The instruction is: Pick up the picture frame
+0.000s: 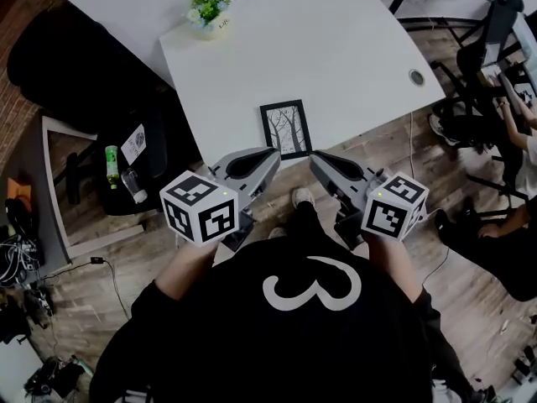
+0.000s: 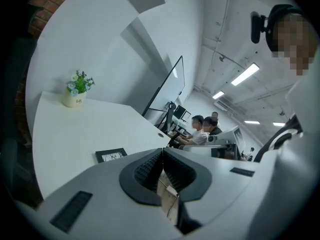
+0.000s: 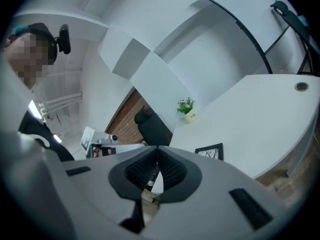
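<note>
A picture frame [image 1: 286, 129] lay flat at the desk [image 1: 352, 49] edge, while the left tool [image 1: 273, 152] and right tool [image 1: 315, 157], both clenched empty, pointed toward it.

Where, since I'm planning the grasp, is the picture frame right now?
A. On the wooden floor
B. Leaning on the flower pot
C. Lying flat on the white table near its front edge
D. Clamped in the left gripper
C: the picture frame lies flat on the white table by the near edge, just ahead of the shut, empty left gripper and right gripper.
</note>
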The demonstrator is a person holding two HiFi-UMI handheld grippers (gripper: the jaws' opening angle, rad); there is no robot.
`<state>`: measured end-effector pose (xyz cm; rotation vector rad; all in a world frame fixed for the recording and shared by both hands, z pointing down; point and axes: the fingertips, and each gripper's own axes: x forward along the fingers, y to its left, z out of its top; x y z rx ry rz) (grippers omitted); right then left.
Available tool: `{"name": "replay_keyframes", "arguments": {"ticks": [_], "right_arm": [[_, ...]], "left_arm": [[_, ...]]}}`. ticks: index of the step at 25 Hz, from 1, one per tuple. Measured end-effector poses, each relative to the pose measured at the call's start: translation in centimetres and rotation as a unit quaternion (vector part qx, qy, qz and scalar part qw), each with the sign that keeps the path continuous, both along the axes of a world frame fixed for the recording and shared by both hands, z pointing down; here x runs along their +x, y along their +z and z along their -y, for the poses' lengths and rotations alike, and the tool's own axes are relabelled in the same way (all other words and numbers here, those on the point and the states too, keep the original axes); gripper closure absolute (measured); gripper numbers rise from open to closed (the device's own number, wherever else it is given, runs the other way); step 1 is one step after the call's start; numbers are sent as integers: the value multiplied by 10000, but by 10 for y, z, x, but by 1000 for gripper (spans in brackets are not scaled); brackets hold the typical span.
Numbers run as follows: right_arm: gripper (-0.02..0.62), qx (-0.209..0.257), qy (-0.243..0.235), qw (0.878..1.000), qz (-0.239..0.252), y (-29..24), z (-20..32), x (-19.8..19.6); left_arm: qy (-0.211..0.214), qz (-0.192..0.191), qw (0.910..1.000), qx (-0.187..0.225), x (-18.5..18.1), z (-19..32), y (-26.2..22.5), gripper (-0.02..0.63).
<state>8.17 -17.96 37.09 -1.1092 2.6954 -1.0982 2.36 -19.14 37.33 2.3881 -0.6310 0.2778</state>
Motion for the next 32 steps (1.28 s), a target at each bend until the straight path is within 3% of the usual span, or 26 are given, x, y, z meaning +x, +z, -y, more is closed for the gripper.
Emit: {"name": "replay_keyframes", "arguments": {"ticks": [6, 17, 30, 32], "right_arm": [[571, -250, -160, 9995, -83, 22, 41, 11], [569, -621, -390, 9966, -373, 64, 80, 21], [569, -1030, -398, 9891, -971, 123, 90, 21], [568, -1086, -428, 9881, -1006, 128, 90, 21]], "left_arm": [[-303, 105, 9989, -342, 0, 38, 23, 589], [-420, 231, 9960, -749, 7, 67, 61, 588], [-646, 705, 9893, -1100, -11, 80, 114, 586], [-687, 783, 9877, -1170, -13, 81, 122, 546]]}}
